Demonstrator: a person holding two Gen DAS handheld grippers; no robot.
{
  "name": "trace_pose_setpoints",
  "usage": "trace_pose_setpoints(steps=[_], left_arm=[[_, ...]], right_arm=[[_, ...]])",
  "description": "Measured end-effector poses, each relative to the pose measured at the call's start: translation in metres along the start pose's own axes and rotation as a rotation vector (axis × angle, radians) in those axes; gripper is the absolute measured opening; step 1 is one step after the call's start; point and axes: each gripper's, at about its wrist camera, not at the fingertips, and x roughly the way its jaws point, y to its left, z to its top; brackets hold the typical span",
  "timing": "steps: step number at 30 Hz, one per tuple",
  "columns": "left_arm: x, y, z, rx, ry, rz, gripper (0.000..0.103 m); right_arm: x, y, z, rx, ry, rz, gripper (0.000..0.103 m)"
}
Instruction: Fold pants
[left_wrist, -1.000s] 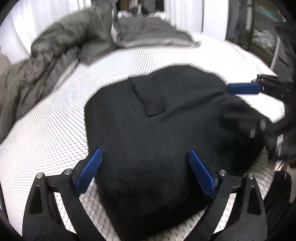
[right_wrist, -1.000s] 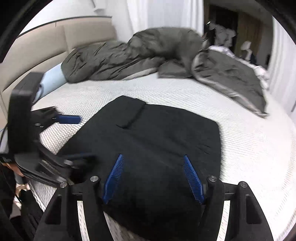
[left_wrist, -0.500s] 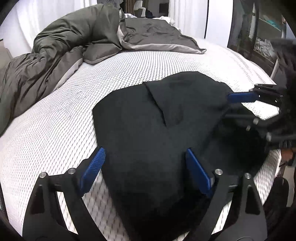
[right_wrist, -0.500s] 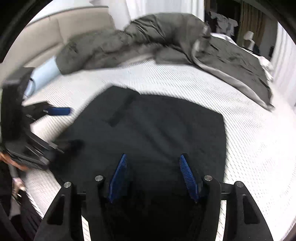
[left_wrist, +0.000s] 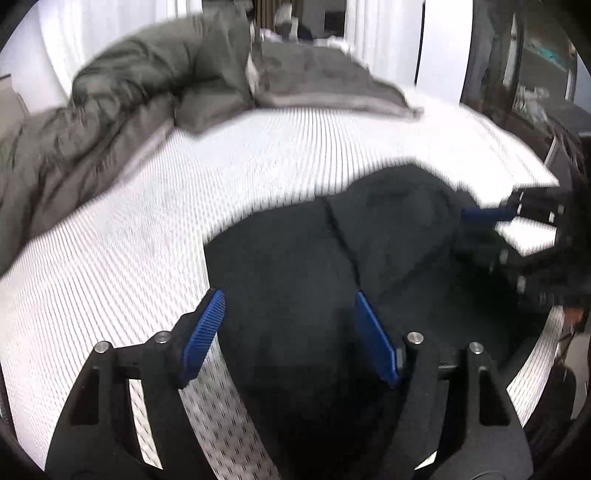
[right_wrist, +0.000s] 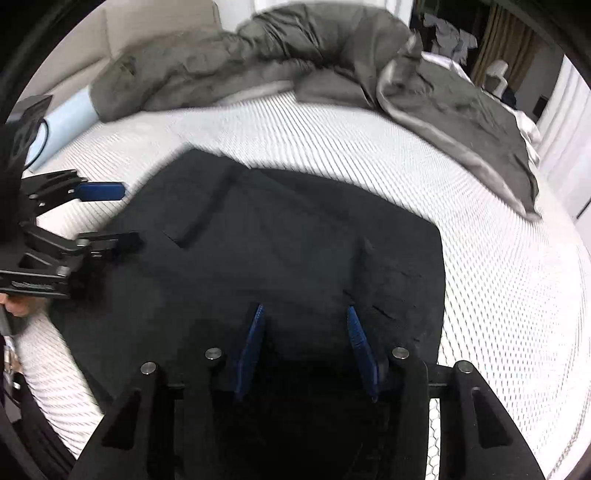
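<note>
Already compact, the black folded pants (right_wrist: 288, 236) lie as a flat, roughly rectangular bundle on the white textured mattress (right_wrist: 498, 258), close to its near edge where the person stands. A rumpled grey-olive duvet (right_wrist: 258, 62) is heaped along the far side of the bed, well apart from the garment, and a pale blue bolster pillow (right_wrist: 66, 122) rests by the beige headboard (right_wrist: 147, 33).

Both tools sit at that near edge, one at each end of the bundle — a placement that suits lifting or turning the near hem together. The left gripper (left_wrist: 288, 332) has its blue ribbed pads spread wide, with dark cloth showing between them; nothing is pinched. The right gripper (right_wrist: 306, 347) also stands parted, though with a narrower gap, and black fabric fills the space between its fingers; whether the pads touch the cloth cannot be told, since that area is deep in shadow.

Seen from the left wrist, a raised seam or pocket strip (left_wrist: 340, 236) runs across the top layer, and the fabric near the right tool humps up slightly rather than lying flat. That bulge suggests the last fold is loose. Judging by the shape, the folding looks nearly done — what probably remains is one more fold or a smoothing pass, and thick layers could slip if only the top one is caught.
</note>
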Motion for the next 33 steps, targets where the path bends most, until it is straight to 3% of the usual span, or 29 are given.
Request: trace_pose_setpoints(steps=[4, 6, 8, 11, 14, 15, 18, 20, 21, 22, 24, 26, 30, 33], left_arm=[[0.040, 0.014, 0.023, -0.054, 0.077, 0.032, 0.070], [0.065, 0.021, 0.022, -0.080, 0.126, 0.026, 0.071], [0.072, 0.031, 0.017, -0.124, 0.128, -0.024, 0.072], [0.063, 0.045, 0.010, -0.156, 0.114, 0.007, 0.075], [0.042, 0.052, 0.005, -0.177, 0.115, 0.041, 0.071], [0.027, 0.051, 0.002, -0.186, 0.098, 0.051, 0.070], [-0.018, 0.032, -0.014, -0.184, 0.015, -0.036, 0.074], [-0.022, 0.003, -0.024, -0.111, 0.022, -0.078, 0.079], [-0.016, -0.018, -0.032, -0.025, 0.050, -0.084, 0.080], [-0.006, -0.032, -0.039, 0.043, 0.088, -0.054, 0.080], [-0.002, -0.046, -0.059, 0.071, 0.108, 0.003, 0.084], [-0.016, -0.035, -0.070, 0.014, 0.106, -0.003, 0.085], [-0.044, -0.024, -0.087, -0.030, 0.099, 0.040, 0.084], [-0.062, -0.031, -0.090, -0.042, 0.071, 0.010, 0.084]], right_arm=[[0.010, 0.010, 0.032, 0.038, -0.040, 0.039, 0.055], [0.031, 0.011, 0.040, 0.069, -0.001, 0.059, 0.055], [0.061, 0.003, 0.042, 0.069, 0.069, 0.013, 0.054], [0.057, -0.017, 0.027, 0.064, 0.073, -0.084, 0.049], [0.032, -0.042, 0.009, 0.098, 0.056, -0.008, 0.046], [0.015, -0.047, 0.003, 0.107, 0.036, -0.028, 0.048], [-0.026, -0.049, -0.013, 0.127, -0.040, -0.035, 0.061], [-0.046, -0.045, -0.027, 0.188, -0.085, 0.028, 0.062], [-0.045, -0.037, -0.032, 0.180, -0.073, 0.056, 0.061], [-0.041, -0.027, -0.036, 0.148, -0.055, 0.064, 0.059], [-0.022, -0.005, -0.049, 0.035, 0.021, 0.001, 0.047], [-0.019, -0.007, -0.069, 0.007, 0.041, -0.095, 0.050], [-0.056, -0.045, -0.102, 0.188, -0.021, 0.048, 0.054], [-0.084, -0.062, -0.120, 0.289, -0.073, 0.115, 0.054]])
